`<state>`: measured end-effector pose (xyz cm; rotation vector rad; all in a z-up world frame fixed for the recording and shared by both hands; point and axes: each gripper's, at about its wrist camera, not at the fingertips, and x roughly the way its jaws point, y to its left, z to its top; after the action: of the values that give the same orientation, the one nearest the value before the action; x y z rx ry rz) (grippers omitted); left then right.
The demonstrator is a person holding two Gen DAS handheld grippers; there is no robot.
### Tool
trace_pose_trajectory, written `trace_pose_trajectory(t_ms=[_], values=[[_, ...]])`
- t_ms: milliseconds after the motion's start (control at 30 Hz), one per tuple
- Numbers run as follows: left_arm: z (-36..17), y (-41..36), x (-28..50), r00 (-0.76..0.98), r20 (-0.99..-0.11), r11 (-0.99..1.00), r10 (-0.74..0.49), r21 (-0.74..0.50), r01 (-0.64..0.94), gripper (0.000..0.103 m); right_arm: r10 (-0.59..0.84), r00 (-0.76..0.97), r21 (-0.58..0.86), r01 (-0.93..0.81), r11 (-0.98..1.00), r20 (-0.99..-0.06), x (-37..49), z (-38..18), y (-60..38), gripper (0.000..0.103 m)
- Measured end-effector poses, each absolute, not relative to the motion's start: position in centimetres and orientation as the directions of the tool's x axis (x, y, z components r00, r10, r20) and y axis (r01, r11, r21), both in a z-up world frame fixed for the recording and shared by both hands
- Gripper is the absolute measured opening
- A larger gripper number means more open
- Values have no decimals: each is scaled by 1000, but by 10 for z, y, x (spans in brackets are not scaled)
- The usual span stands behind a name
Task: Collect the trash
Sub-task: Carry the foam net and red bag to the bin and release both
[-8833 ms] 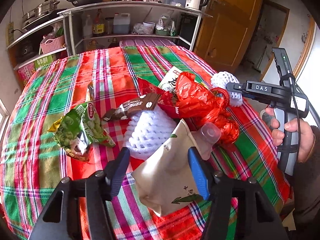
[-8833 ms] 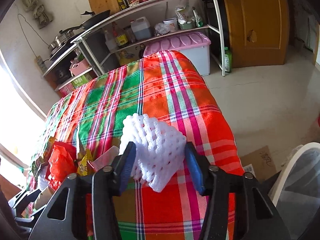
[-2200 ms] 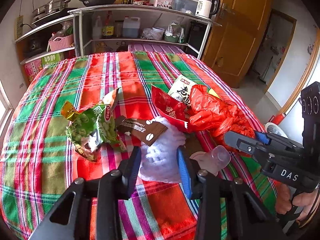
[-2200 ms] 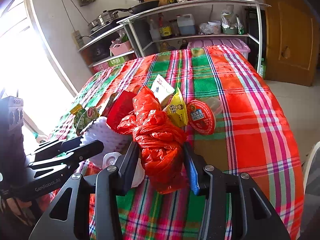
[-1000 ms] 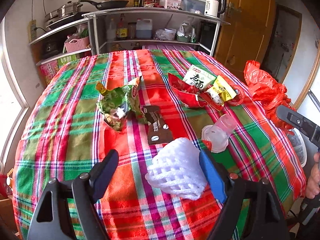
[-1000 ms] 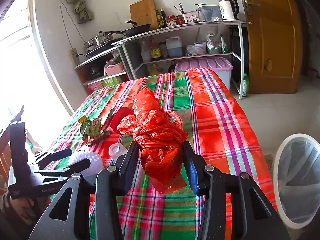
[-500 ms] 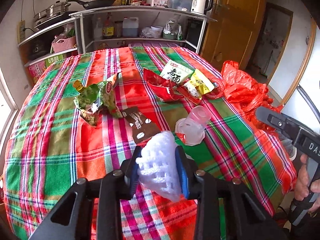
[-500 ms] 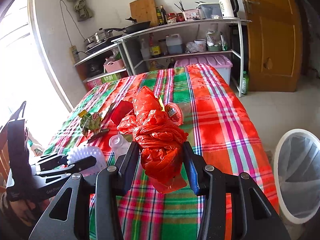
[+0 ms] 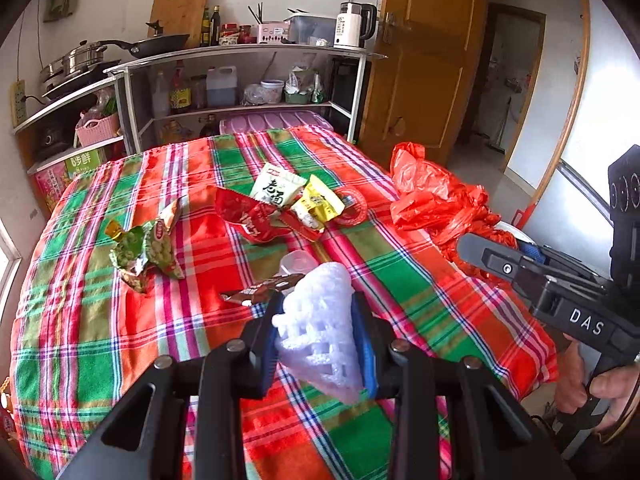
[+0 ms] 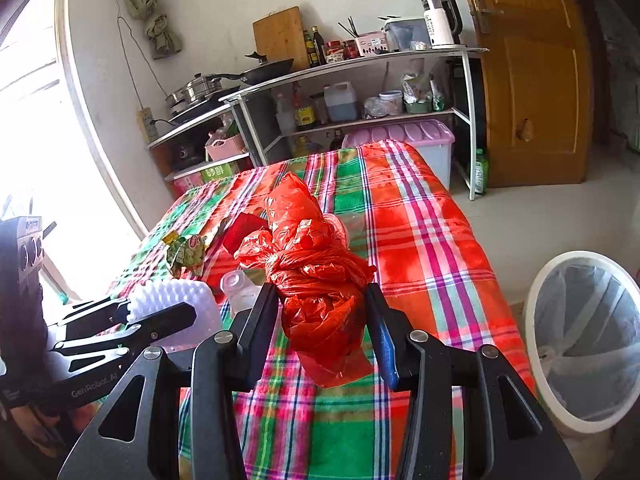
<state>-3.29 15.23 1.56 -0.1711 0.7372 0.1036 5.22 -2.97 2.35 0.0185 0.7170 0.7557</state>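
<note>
Left gripper [image 9: 318, 330] jaws squeeze the white foam net [image 9: 320, 320] above the table [image 9: 80, 320], lifted so it can go to the bin [image 10: 584, 340]. Right gripper [image 10: 322, 320] jaws pinch the red bag [image 10: 316, 280], close to the bin. Bin has a clear liner, maybe 1 scrap inside. Wrappers [image 9: 280, 208] wait on the table.

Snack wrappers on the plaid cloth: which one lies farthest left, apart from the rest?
The green pea-print snack wrapper; the red, white and yellow wrappers overlap in a cluster to its right.
</note>
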Motion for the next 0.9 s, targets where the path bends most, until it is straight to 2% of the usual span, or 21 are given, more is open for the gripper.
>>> trace_pose_trajectory(t_ms=[900], values=[[40,28,53,757,-630,985,-174,-118,128,35,418,720,252,-333,909,-554,64,45,-171,45]])
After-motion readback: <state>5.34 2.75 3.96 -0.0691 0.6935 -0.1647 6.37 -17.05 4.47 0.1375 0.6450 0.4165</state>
